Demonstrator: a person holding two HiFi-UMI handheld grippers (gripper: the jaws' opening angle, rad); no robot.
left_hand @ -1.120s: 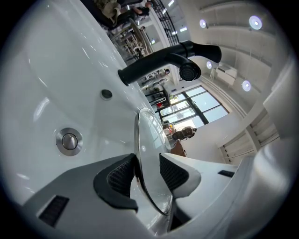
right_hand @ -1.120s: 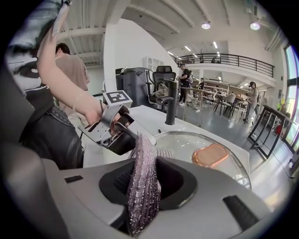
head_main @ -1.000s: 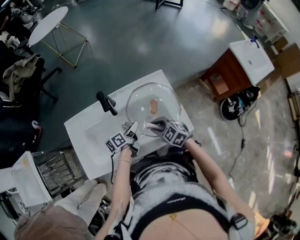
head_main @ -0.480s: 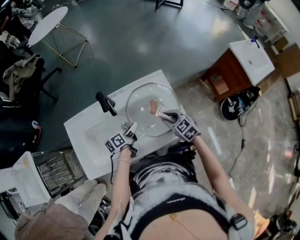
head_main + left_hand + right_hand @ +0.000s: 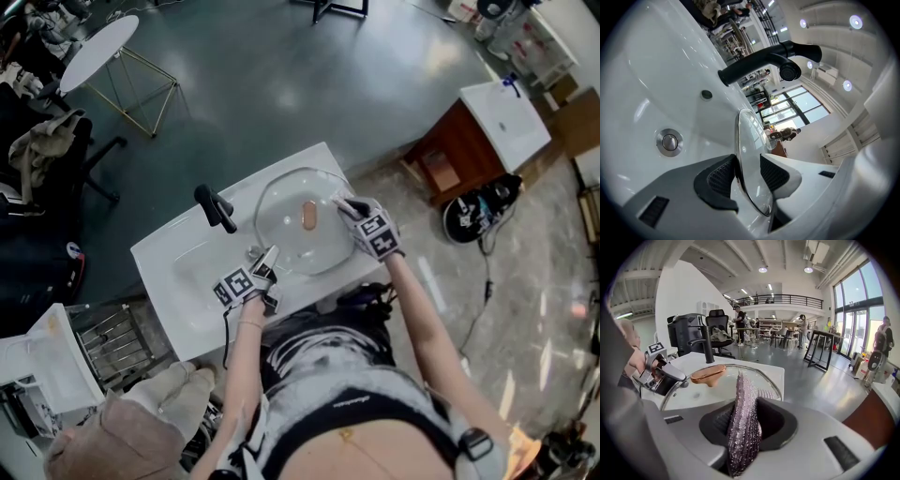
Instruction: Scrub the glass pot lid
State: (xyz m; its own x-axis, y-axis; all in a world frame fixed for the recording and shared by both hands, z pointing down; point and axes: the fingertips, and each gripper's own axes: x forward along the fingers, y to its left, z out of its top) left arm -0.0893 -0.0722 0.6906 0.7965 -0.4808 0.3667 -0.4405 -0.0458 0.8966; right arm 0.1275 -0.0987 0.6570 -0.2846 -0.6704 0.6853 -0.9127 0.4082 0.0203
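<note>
Glass pot lid [image 5: 292, 240] — rim clamped, left gripper [image 5: 266, 258]

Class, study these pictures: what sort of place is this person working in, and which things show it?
Probably a big open hall or studio, not a home kitchen: the white sink stands alone on bare floor, a second sink stands nearby, and a balcony railing and tall windows show beyond.
</note>
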